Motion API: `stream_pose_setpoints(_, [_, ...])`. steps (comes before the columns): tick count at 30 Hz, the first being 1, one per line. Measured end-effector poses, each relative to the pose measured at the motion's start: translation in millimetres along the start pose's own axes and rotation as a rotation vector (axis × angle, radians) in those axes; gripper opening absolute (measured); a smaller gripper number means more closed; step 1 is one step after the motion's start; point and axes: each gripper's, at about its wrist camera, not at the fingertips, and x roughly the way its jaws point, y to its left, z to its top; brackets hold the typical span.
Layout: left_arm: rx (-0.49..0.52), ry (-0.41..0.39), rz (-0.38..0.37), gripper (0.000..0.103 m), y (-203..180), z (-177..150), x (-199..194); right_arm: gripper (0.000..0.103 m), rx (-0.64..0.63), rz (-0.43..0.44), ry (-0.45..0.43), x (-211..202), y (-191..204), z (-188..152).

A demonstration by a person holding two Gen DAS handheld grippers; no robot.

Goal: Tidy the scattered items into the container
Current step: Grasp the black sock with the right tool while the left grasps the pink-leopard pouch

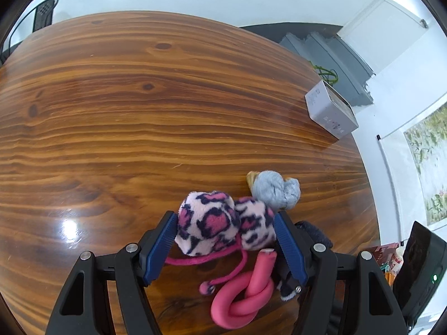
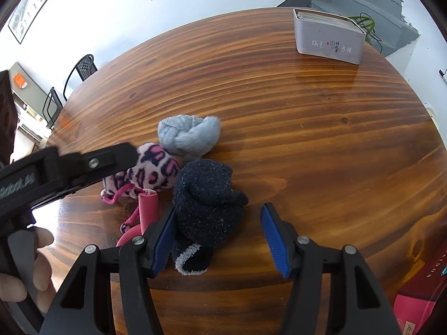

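White walls [image 2: 117, 8] stood round a glossy wooden table [image 1: 139, 111] with strong dark grain and a bright glare spot near its close edge. Black chairs [image 2: 83, 68] waited at the far left, grey steps [image 1: 329, 53] rose behind the far right corner, and a framed picture [image 2: 30, 8] hung on the wall. A grey tin [image 2: 328, 36] sat at the far right of the table, well apart from the pile. The left hand-held gripper [image 1: 226, 237] had its pads against both sides of a leopard sock [image 1: 218, 223], closed on it. Just beside lay a grey sock [image 2: 188, 135] and a knotted pink sock [image 1: 245, 301]. The right hand-held gripper [image 2: 218, 237] stood open around a navy sock [image 2: 209, 201], with its right pad clear of it.
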Motion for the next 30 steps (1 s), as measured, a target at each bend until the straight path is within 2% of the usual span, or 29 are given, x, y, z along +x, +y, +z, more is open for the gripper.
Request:
stream_pose_setpoints(5, [0.045, 0.027, 0.014, 0.077, -11.1, 3.1, 11.5, 0.064, -0.013, -0.012, -0.004, 0.3, 2.3, -1.2])
stream_pose_setpoints(9, [0.083, 0.029, 0.056, 0.077, -13.3, 0.5, 18.6, 0.062, -0.023, -0.024, -0.011, 1.9, 2.3, -1.9])
stream_pose_setpoints(11, [0.099, 0.018, 0.067, 0.068, -11.6, -2.8, 19.6, 0.047, -0.023, -0.018, -0.012, 1.9, 1.5, -1.8])
stream_pose_setpoints(13, [0.108, 0.01, 0.078, 0.058, -11.1, -5.2, 18.4, 0.046, -0.024, -0.018, -0.011, 0.3, 0.0, -3.0])
stream_pose_setpoints(15, [0.116, 0.0, 0.089, 0.054, -13.0, -6.0, 15.3, 0.045, -0.029, -0.018, -0.012, -1.5, 0.2, -3.6])
stream_pose_setpoints(24, [0.127, -0.069, 0.158, 0.042, -19.9, -14.7, -14.6, 0.044, -0.012, 0.003, -0.056, -28.1, -4.3, -11.0])
stream_pose_setpoints(30, [0.14, -0.124, 0.194, 0.041, -31.1, -26.4, -44.1, 0.044, -0.016, 0.023, -0.1, -56.9, -3.2, -16.8])
